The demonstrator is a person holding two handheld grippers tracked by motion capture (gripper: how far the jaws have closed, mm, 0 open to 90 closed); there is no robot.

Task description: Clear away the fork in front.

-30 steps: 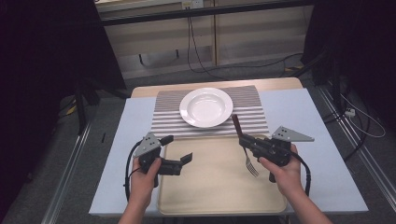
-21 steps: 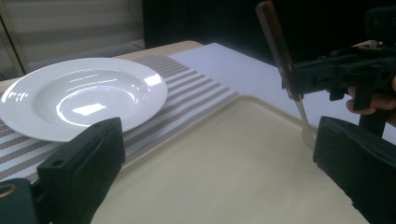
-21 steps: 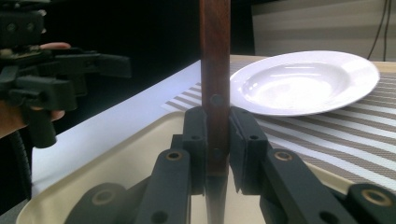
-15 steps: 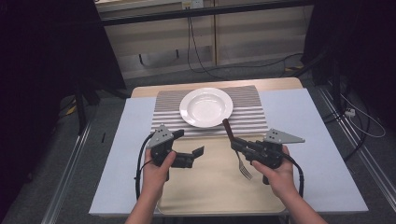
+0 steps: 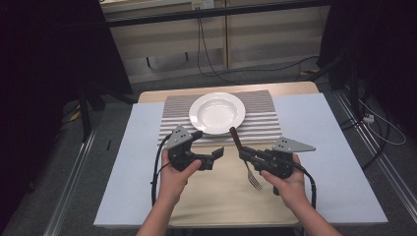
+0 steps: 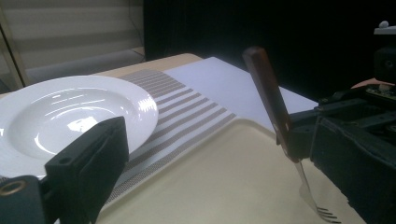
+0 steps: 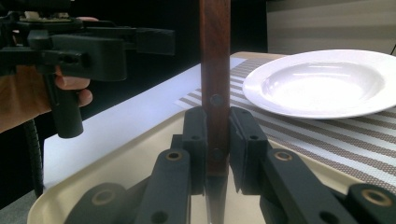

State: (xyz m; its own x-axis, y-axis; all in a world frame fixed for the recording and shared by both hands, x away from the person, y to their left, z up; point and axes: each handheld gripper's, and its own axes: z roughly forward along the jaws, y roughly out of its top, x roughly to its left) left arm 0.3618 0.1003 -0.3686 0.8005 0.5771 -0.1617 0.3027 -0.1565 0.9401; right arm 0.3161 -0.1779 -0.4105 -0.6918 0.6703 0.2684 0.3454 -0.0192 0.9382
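Observation:
My right gripper (image 5: 244,153) is shut on a fork (image 5: 236,139) with a brown wooden handle. The handle points up and away, and the tines (image 5: 254,181) hang just over the beige tray (image 5: 216,201). In the right gripper view the jaws pinch the fork handle (image 7: 215,60) at my right gripper (image 7: 217,135). My left gripper (image 5: 209,143) is open and holds nothing, just left of the fork, over the tray's far edge. The left gripper view shows the fork (image 6: 268,93) and my right gripper (image 6: 303,140). A white plate (image 5: 217,112) rests on a striped placemat (image 5: 265,125) beyond both grippers.
The tray and placemat lie on a pale blue table cover (image 5: 324,147) with bare room to either side. Dark floor and cables surround the table. The left gripper (image 7: 116,46) is seen at the upper left of the right gripper view, near the plate (image 7: 327,84).
Both hands have moved forward toward the plate and closer to each other. The fork has gone along in the right gripper. The left gripper has stayed open.

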